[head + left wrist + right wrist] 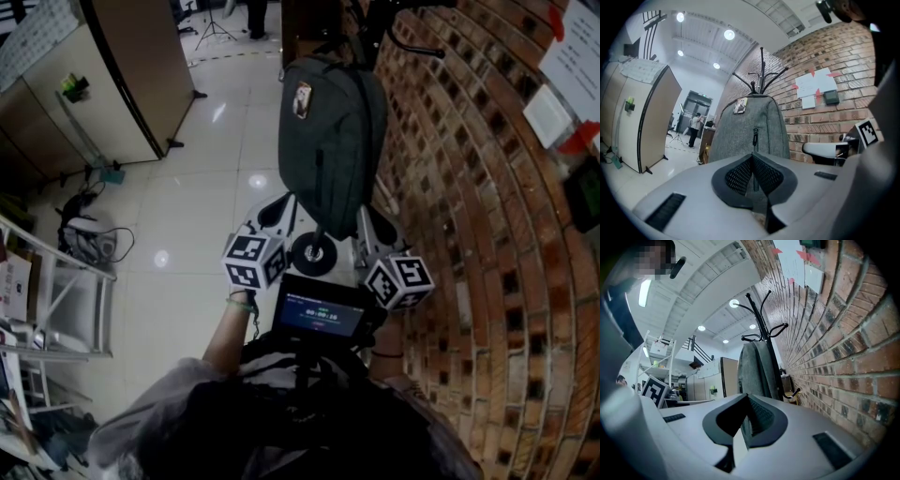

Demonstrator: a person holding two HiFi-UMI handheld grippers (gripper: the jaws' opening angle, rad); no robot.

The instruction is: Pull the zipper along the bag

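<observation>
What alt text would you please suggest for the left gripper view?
A grey fabric backpack hangs from a black coat stand beside a red brick wall, its black zipper pull facing the camera. The left gripper has its jaws together, empty.

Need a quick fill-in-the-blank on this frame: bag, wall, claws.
The grey backpack hangs on a black ___. The wall beside it is made of ___. The left claw and the right claw are both ___, with nothing between their jaws.
Missing words: coat rack; brick; shut.
</observation>
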